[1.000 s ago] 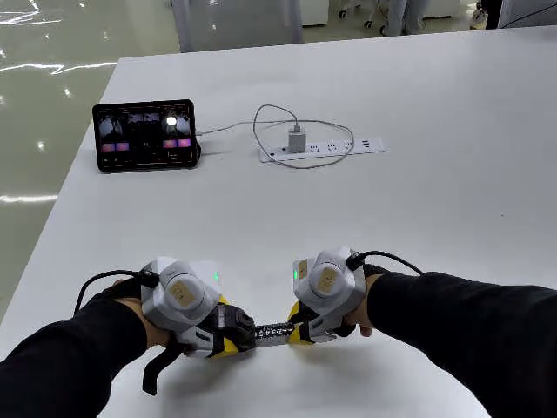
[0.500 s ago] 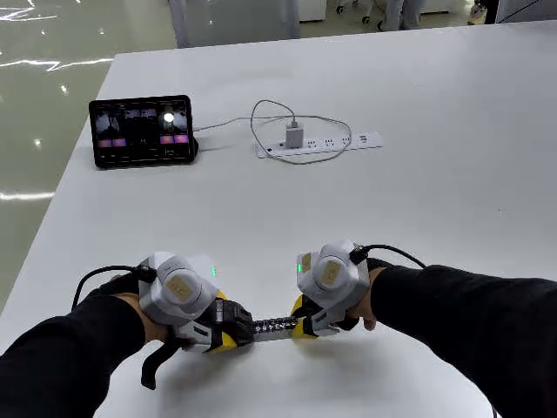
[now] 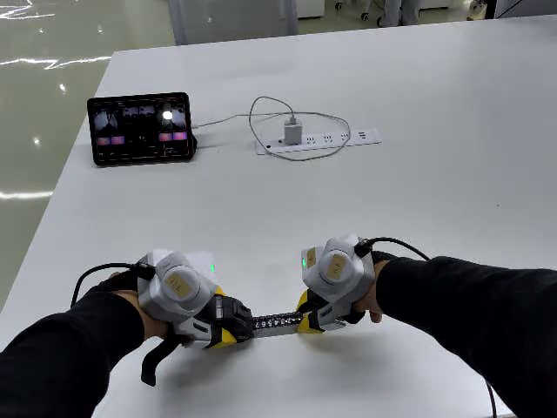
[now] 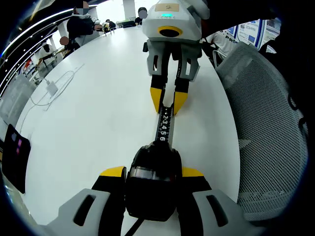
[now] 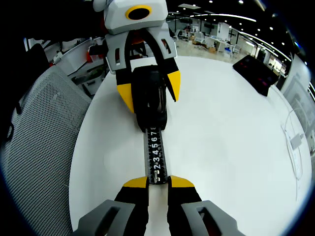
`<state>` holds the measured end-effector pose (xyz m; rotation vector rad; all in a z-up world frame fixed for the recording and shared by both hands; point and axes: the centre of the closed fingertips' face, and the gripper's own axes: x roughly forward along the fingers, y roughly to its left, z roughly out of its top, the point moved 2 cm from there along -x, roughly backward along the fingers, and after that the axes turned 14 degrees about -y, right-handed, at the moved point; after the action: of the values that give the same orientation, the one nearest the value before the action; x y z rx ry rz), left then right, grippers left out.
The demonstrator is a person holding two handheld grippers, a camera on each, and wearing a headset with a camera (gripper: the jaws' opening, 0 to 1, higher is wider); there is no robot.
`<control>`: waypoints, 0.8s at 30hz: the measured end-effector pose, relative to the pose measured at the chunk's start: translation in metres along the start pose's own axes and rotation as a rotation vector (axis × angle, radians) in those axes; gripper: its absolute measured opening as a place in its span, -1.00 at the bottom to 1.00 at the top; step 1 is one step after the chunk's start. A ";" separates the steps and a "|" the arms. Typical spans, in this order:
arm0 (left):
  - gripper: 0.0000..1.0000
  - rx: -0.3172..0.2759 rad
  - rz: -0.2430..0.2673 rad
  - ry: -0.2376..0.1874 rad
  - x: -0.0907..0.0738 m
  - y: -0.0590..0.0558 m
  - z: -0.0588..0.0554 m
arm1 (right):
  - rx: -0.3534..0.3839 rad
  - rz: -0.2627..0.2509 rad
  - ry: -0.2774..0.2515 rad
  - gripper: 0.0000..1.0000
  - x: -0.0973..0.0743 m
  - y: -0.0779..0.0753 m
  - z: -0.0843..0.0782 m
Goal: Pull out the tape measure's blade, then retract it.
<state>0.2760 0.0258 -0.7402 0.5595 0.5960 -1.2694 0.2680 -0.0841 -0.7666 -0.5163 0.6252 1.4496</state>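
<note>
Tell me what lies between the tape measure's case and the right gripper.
A short stretch of pulled-out blade, numbers showing, runs from the case to the right gripper; clearest in the right gripper view.

Head view: the white table (image 3: pixel 418 104) is lit brightly and evenly from overhead, and soft shadows are cast beneath the left gripper (image 3: pixel 228 324) and right gripper (image 3: pixel 305 320). Glare is reflected in streaks by the glossy floor (image 3: pixel 43 78). Gripper views: straight edges are bowed by fisheye distortion toward the margins. Ceiling lights (image 5: pixel 241 17) are registered as bright strips. A dull sheen is shown on the black tape measure (image 4: pixel 152 182), and numerals on the blade (image 5: pixel 155 157) are rendered sharply.
</note>
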 end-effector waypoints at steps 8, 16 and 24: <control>-0.31 0.000 0.001 -0.001 0.000 0.000 0.000 | 0.009 -0.001 0.001 -0.80 -0.004 0.000 -0.003; -0.31 0.002 0.002 -0.001 0.000 0.000 0.000 | 0.010 -0.002 0.000 -0.80 -0.007 -0.001 -0.005; -0.31 0.001 0.002 -0.001 0.000 0.000 0.000 | 0.013 -0.003 0.002 -0.80 -0.010 0.000 -0.008</control>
<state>0.2756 0.0258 -0.7396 0.5598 0.5936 -1.2684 0.2676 -0.0969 -0.7652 -0.5087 0.6350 1.4417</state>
